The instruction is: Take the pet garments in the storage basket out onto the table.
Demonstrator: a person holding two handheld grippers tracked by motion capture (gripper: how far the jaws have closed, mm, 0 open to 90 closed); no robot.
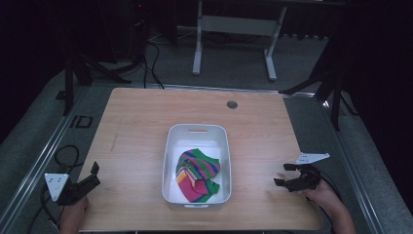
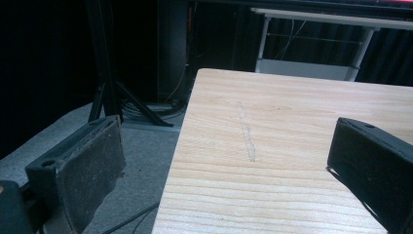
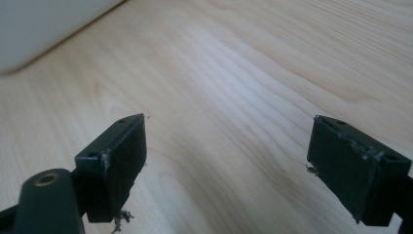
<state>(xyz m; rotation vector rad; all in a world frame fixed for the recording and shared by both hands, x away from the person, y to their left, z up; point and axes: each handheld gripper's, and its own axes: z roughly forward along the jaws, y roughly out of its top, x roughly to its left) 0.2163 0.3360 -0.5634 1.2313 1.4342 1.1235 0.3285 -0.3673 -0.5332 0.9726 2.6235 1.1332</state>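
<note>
A white plastic bin (image 1: pixel 197 132) stands at the middle of the wooden table (image 1: pixel 136 122). Inside it lies a bundle of striped cloth (image 1: pixel 197 173) in green, pink, yellow and blue. My left gripper (image 1: pixel 94 175) hovers at the table's front left corner, open, with nothing between its jaws (image 2: pixel 229 161). Over the front right of the table, to the right of the bin, my right gripper (image 1: pixel 282 174) is held open and empty, low above bare wood (image 3: pixel 226 146). A corner of the bin (image 3: pixel 44 29) appears at the top left of the right gripper view.
A round cable hole (image 1: pixel 232 104) sits near the table's far edge. Behind the table stand a white desk frame (image 1: pixel 234 29) and black tripod legs (image 1: pixel 97 68). Cables (image 1: pixel 63 156) lie on the grey floor at the left.
</note>
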